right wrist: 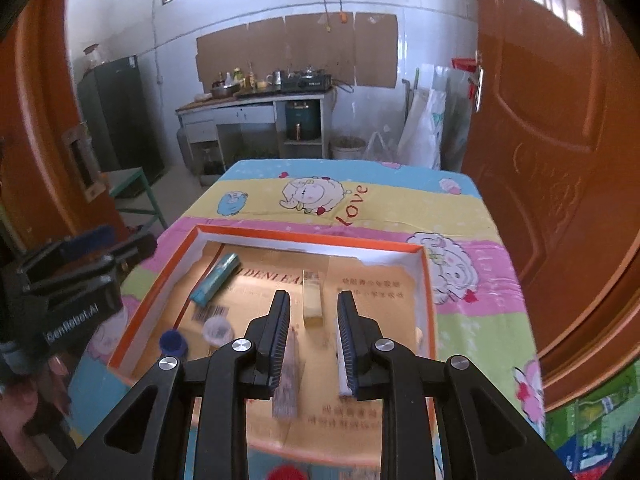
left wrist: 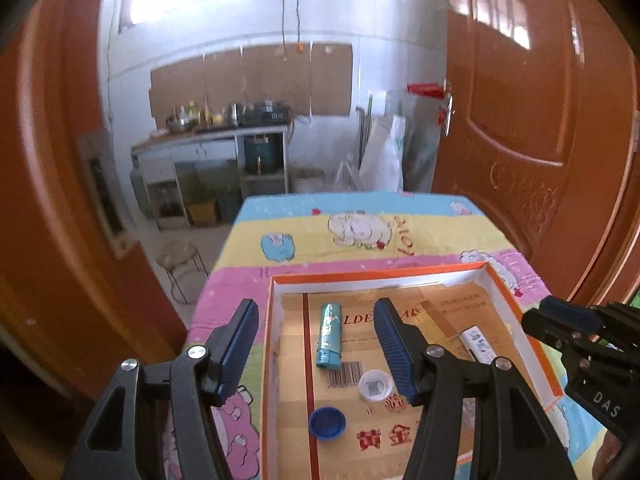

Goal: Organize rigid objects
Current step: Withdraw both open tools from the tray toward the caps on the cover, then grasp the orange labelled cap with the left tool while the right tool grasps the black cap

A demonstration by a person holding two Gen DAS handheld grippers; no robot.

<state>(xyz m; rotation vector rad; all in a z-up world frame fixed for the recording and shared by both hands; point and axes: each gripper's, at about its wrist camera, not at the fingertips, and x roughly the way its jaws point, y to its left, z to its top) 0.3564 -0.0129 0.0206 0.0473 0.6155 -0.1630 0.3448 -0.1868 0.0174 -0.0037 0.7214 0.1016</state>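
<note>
Hovering above an orange-rimmed cardboard box (left wrist: 516,300) on a table draped in a cartoon-sheep cloth (right wrist: 460,208), two black hand-held claws with blue ribbed pads face a kitchen seen through an open brown door (right wrist: 560,120).

The left gripper (left wrist: 316,344) is spread wide and holds nothing. Its left finger hangs outside the box wall and its right finger hangs over the box floor. Between and beyond its tips lies a teal lighter (left wrist: 329,334), lengthwise. Nearer the claw, toward its right finger, sit a clear cap (left wrist: 375,385) and a blue bottle cap (left wrist: 327,422). Past the right finger lies a white stick-shaped item (left wrist: 479,344), partly hidden.

The right gripper (right wrist: 313,312) is parted about halfway and grips nothing. Just ahead of its tips lies a pale yellow block (right wrist: 312,300). Below the left finger lies a clear patterned item (right wrist: 286,384), and a white item shows under the right finger; both are too blurred to name.

Likely trouble, as a judgement: the left claw straddles the box wall, so lowering it could strike the rim and shove the whole box, scattering the light caps. The lighter is round and smooth and may roll or squirt from the pads if pinched off-centre. The two claws are near each other over the same box and could collide. The right claw could pinch the items beneath its fingers rather than the block.
</note>
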